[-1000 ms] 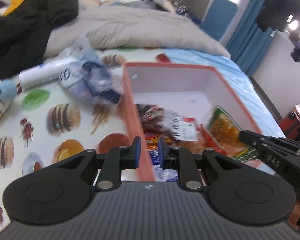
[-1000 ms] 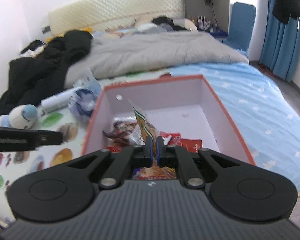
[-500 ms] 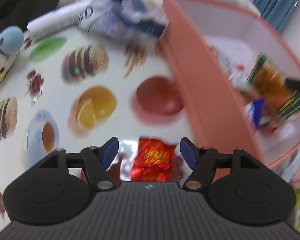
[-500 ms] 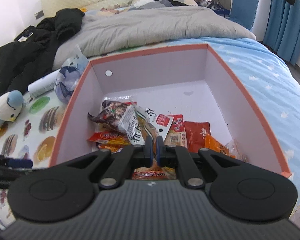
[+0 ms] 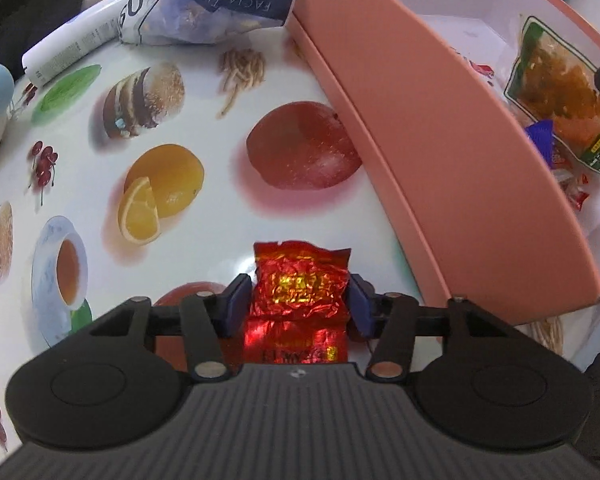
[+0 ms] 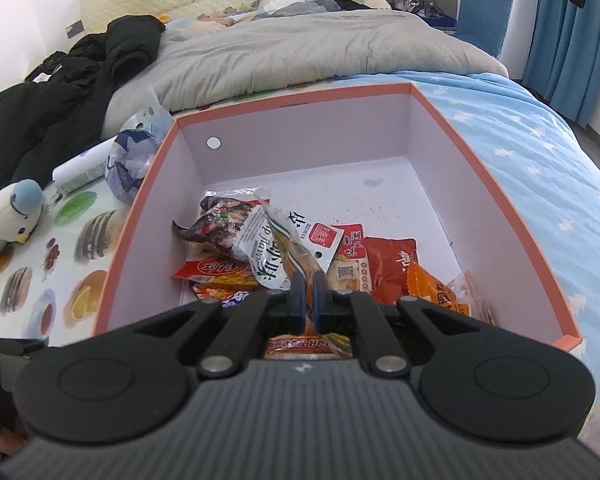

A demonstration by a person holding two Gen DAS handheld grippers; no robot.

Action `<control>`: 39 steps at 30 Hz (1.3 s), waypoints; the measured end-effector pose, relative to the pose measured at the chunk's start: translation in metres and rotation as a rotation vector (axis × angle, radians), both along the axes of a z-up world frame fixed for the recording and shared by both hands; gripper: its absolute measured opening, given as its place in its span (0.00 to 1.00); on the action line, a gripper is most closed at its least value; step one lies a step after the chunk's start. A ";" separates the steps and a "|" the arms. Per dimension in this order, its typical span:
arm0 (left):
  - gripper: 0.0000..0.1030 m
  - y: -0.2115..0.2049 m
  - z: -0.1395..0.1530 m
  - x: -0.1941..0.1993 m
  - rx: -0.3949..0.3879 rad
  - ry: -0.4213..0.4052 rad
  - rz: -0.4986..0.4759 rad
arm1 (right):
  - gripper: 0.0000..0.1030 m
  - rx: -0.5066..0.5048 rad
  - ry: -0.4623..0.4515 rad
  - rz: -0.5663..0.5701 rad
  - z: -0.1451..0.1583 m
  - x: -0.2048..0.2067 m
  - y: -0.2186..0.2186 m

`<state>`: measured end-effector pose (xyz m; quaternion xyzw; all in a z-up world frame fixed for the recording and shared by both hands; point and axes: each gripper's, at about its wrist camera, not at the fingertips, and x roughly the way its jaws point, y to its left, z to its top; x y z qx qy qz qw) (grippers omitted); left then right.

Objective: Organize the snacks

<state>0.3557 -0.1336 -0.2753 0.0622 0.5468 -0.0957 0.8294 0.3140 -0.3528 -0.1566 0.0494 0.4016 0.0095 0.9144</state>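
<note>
Left gripper (image 5: 298, 304): spread wide, red foil packet (image 5: 300, 280) lying between the fingers on the mat. Right gripper (image 6: 308, 294): clamped on an orange snack packet (image 6: 296, 254), over the box (image 6: 300, 136).

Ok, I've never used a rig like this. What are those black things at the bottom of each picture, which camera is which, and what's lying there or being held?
Each black shape is a hand-held two-finger tool; a person carries one in each hand, and a camera on each looks forward along its fingers.

In the left wrist view, the left tool is open, one finger on either side of a red foil snack packet that lies on the food-print cloth, beside the pink box.

In the right wrist view, the right tool is shut on an orange snack pouch over the box, which already holds several packets.

Also on the cloth: a tissue pack, a white tube and a plush bird.
</note>
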 end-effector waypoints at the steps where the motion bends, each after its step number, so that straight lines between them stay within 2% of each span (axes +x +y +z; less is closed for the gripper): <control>1: 0.54 0.001 0.002 0.000 -0.005 -0.002 0.008 | 0.07 0.001 0.000 0.001 0.000 0.000 0.000; 6: 0.54 0.007 0.027 0.003 -0.030 -0.033 0.050 | 0.07 0.008 -0.003 0.003 0.000 -0.003 0.001; 13: 0.54 0.013 0.093 0.009 -0.139 -0.127 0.110 | 0.07 0.025 -0.006 -0.002 0.000 -0.006 0.000; 16: 0.54 -0.003 0.123 0.008 -0.126 -0.209 0.079 | 0.07 0.029 -0.006 -0.003 -0.001 -0.006 0.000; 18: 0.54 -0.011 0.139 0.011 -0.171 -0.232 0.065 | 0.07 0.034 -0.004 -0.005 -0.002 -0.005 -0.001; 22: 0.54 -0.025 0.155 0.019 -0.292 -0.224 0.032 | 0.08 0.046 -0.003 -0.012 -0.002 -0.003 -0.003; 28: 0.55 -0.045 0.151 0.031 -0.351 -0.162 0.009 | 0.10 0.068 0.006 -0.014 -0.003 -0.001 -0.006; 29: 0.56 -0.047 0.150 0.032 -0.353 -0.150 0.003 | 0.12 0.074 0.008 -0.016 -0.003 -0.001 -0.007; 31: 0.63 -0.050 0.148 0.031 -0.337 -0.143 0.001 | 0.23 0.091 0.020 -0.023 -0.004 0.001 -0.010; 33: 0.66 -0.047 0.147 0.030 -0.332 -0.161 0.001 | 0.49 0.111 0.021 -0.034 -0.005 0.002 -0.013; 35: 0.66 -0.044 0.150 0.029 -0.331 -0.170 -0.004 | 0.54 0.131 0.006 -0.041 -0.003 -0.001 -0.015; 39: 0.66 -0.038 0.165 0.020 -0.328 -0.201 -0.006 | 0.53 0.138 -0.012 -0.045 0.006 -0.006 -0.013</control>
